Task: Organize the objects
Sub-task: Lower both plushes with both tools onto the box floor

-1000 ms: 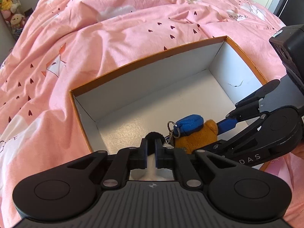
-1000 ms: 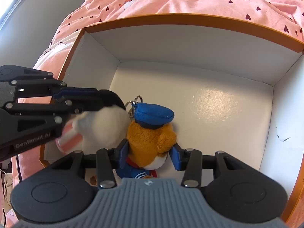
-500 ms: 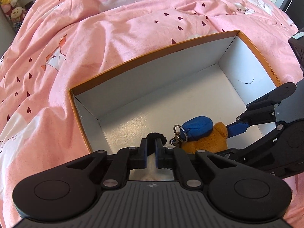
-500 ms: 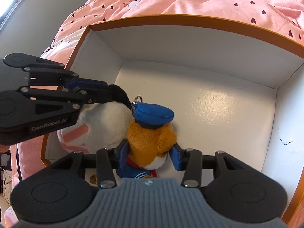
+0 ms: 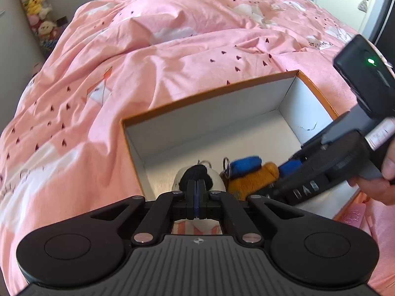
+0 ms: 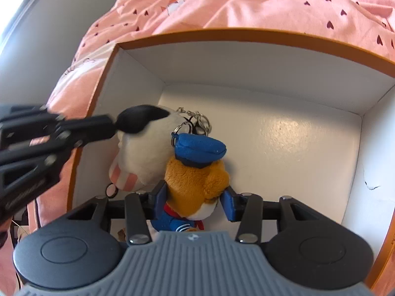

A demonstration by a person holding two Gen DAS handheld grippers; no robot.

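Toys sit low in the middle of both your views, inside the white box (image 6: 271,74) with the orange rim that rests on the pink bedspread (image 5: 148,61). Your left gripper (image 5: 195,185) is clenched tight on the black ear of the white plush (image 6: 145,153), its fingers pressed together with only that tuft between them; in the right wrist view it reaches in from the left edge. Your right gripper (image 6: 193,198) grasps the orange plush (image 6: 195,180) with the blue cap around its body, a blue pad pressing each side. The two toys touch, white one on the left, and their metal key rings (image 6: 195,120) lie tangled above them against the box floor. Your hand (image 5: 380,177) on the right gripper's handle shows at the right edge of the left wrist view. Stuffed toys (image 5: 37,12) are stacked at the upper left there.
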